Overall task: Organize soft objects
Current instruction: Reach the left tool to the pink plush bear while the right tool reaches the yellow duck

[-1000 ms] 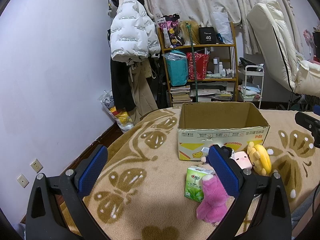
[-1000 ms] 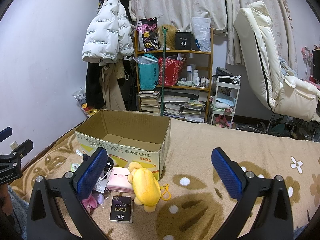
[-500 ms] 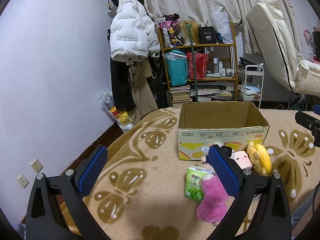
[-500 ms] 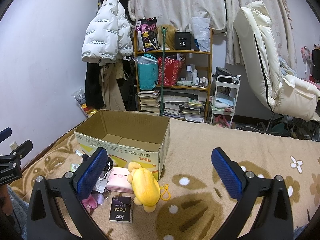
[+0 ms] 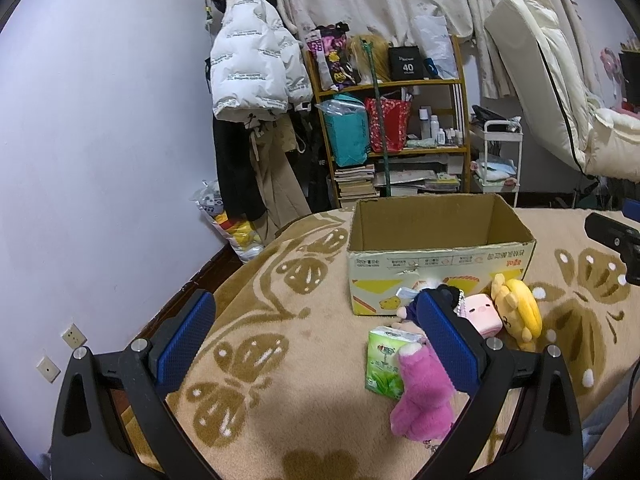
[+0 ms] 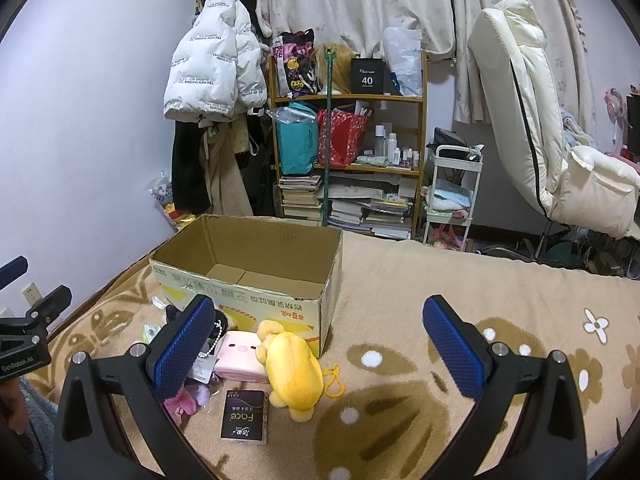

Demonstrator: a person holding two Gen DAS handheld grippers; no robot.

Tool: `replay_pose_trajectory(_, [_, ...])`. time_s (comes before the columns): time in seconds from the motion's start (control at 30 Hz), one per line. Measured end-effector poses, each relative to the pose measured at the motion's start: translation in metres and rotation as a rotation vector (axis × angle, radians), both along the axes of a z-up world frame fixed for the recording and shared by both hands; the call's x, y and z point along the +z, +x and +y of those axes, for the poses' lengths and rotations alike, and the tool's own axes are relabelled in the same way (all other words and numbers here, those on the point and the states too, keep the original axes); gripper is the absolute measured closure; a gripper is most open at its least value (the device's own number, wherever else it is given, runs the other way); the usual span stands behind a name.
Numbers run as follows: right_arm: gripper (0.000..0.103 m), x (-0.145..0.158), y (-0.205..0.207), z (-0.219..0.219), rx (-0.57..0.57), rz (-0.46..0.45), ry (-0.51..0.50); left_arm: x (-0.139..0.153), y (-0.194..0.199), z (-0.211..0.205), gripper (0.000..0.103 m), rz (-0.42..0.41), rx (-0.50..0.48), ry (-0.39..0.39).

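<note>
Nothing has moved: we hold both tongs, left tongs [image 5: 312,344] and right tongs [image 6: 318,344], spread and empty, above toys heaped beside the empty box [image 6: 256,276] for loading.

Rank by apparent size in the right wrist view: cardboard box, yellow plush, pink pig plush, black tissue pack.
1. Cardboard box, clearly largest.
2. Yellow plush.
3. Pink pig plush and black tissue pack look about alike; the pack lies nearer the camera and the pig is partly hidden, so no ranking between them.

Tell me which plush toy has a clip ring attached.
The yellow plush, lying in front of the cardboard box's corner. A yellow clip ring sticks out at its side; neither the pink square plush nor the magenta plush shows one.
</note>
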State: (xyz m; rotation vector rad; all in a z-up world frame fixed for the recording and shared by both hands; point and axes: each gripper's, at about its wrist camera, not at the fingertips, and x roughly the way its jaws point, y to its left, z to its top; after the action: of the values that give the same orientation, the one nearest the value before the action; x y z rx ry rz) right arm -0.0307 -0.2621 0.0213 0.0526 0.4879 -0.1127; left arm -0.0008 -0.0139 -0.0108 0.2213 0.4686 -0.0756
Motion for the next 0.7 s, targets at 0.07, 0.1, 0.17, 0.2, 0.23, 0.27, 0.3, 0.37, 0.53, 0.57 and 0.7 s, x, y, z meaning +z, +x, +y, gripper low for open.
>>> replay_pose_trajectory(0.07, [0.0, -0.002, 0.006, 0.003, 0.008, 0.019, 0.01, 0.0, 0.001, -0.003, 0.003, 0.009, -0.006, 0.011])
replay_pose_trajectory(0.1, [0.0, -0.009, 0.008, 0.001, 0.01, 0.023, 0.011, -0.002, 0.002, -0.004, 0.003, 0.015, -0.011, 0.015])
replay_pose_trajectory(0.17, [0.0, -0.016, 0.012, 0.005, 0.016, 0.039, 0.012, -0.003, 0.003, -0.007, 0.003, 0.034, -0.013, 0.023])
replay_pose_trajectory(0.2, [0.0, -0.016, 0.014, 0.004, 0.018, 0.041, 0.012, -0.003, 0.005, -0.009, 0.003, 0.041, -0.014, 0.022])
replay_pose_trajectory(0.23, [0.0, -0.018, 0.015, 0.006, 0.021, 0.048, 0.013, -0.004, 0.006, -0.011, 0.003, 0.048, -0.016, 0.02])
replay_pose_trajectory(0.27, [0.0, -0.013, 0.016, 0.003, 0.023, 0.053, 0.014, -0.004, 0.007, -0.012, 0.003, 0.057, -0.017, 0.019])
replay_pose_trajectory(0.3, [0.0, -0.012, 0.017, 0.002, 0.026, 0.062, 0.016, -0.005, 0.008, -0.014, 0.003, 0.064, -0.019, 0.019])
replay_pose_trajectory(0.37, [0.0, -0.014, 0.019, 0.004, 0.03, 0.076, 0.019, -0.009, 0.011, -0.019, 0.003, 0.084, -0.025, 0.025])
replay_pose_trajectory(0.53, [0.0, -0.021, 0.027, 0.002, 0.043, 0.116, 0.048, -0.018, 0.02, -0.033, 0.003, 0.135, -0.043, 0.037])
replay_pose_trajectory(0.57, [0.0, -0.023, 0.029, 0.002, 0.043, 0.125, 0.057, -0.021, 0.022, -0.036, 0.003, 0.15, -0.048, 0.039])
replay_pose_trajectory(0.7, [0.0, -0.03, 0.041, -0.005, 0.045, 0.176, 0.085, -0.032, 0.029, -0.042, 0.003, 0.197, -0.068, 0.06])
